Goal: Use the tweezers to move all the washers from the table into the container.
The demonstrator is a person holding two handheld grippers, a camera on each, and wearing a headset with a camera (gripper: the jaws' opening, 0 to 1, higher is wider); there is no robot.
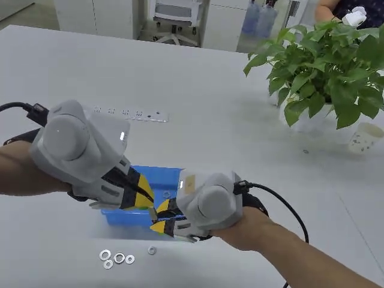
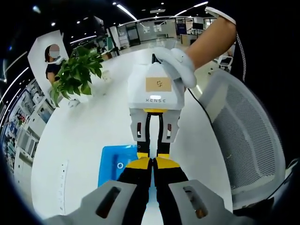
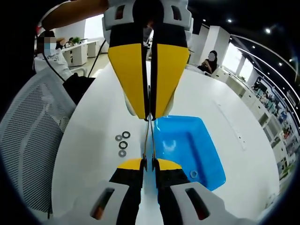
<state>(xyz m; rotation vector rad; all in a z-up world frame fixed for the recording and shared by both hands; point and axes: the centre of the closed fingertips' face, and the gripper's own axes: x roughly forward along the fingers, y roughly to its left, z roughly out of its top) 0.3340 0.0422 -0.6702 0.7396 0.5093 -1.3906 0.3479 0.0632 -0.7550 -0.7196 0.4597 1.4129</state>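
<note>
Yellow tips of the right gripper (image 3: 149, 165) are pinched on one end of the tweezers (image 3: 148, 140). Just ahead, nose to nose, the left gripper (image 3: 149, 116) clamps the other end. Best to settle on one firm hold with the prongs free to squeeze. Loose washers (image 3: 123, 143) wait ahead-left on the table (image 3: 89, 164). The blue container (image 3: 201, 136) sits ahead-right, with one washer inside.

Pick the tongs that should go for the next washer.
Right, likely. The tweezers sit in the right tongs, which face the loose washers beside the blue container; the left tongs seem to pinch the other end.
</note>
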